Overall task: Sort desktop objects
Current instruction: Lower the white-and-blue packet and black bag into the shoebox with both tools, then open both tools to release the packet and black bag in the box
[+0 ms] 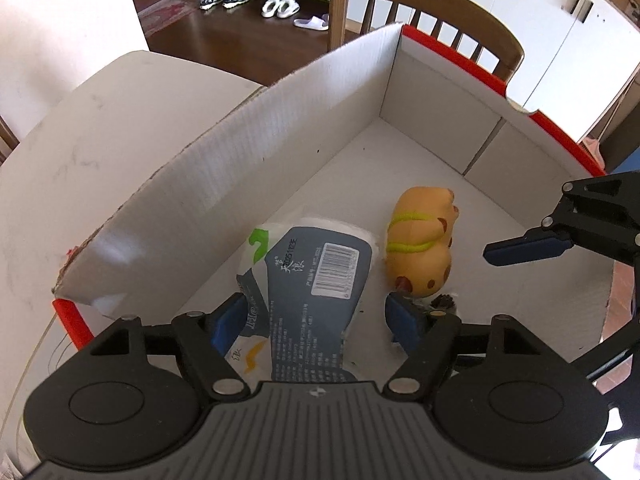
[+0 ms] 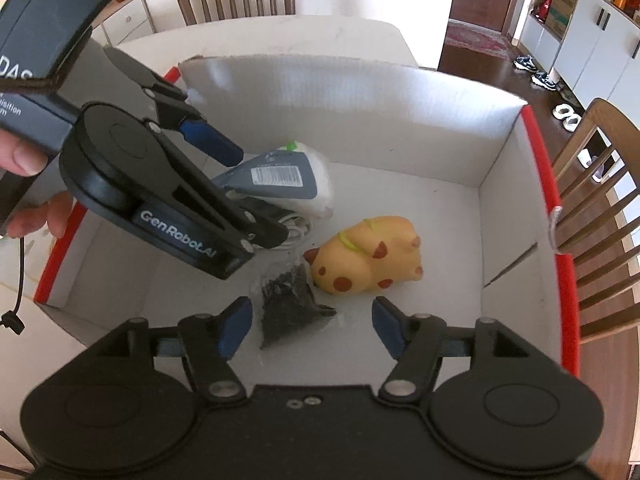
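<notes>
Drop step: my left gripper [image 1: 316, 320] spread over tissue pack [image 1: 320, 268], right gripper [image 2: 312, 328] spread over black-bits packet [image 2: 290, 304], both in box [image 2: 360, 112]. Next: lift clear, fetch more.

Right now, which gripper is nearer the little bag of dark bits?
Right. The right gripper hangs open directly over the bag of dark bits; the left gripper sits further back, over the tissue pack.

Dark brown wooden floor [image 1: 240, 32] at far side, slatted wooden chair [image 1: 424, 12] nearby, white cabinets [image 2: 600, 52] right, several shoes [image 1: 248, 4] scattered, bright daylight.
</notes>
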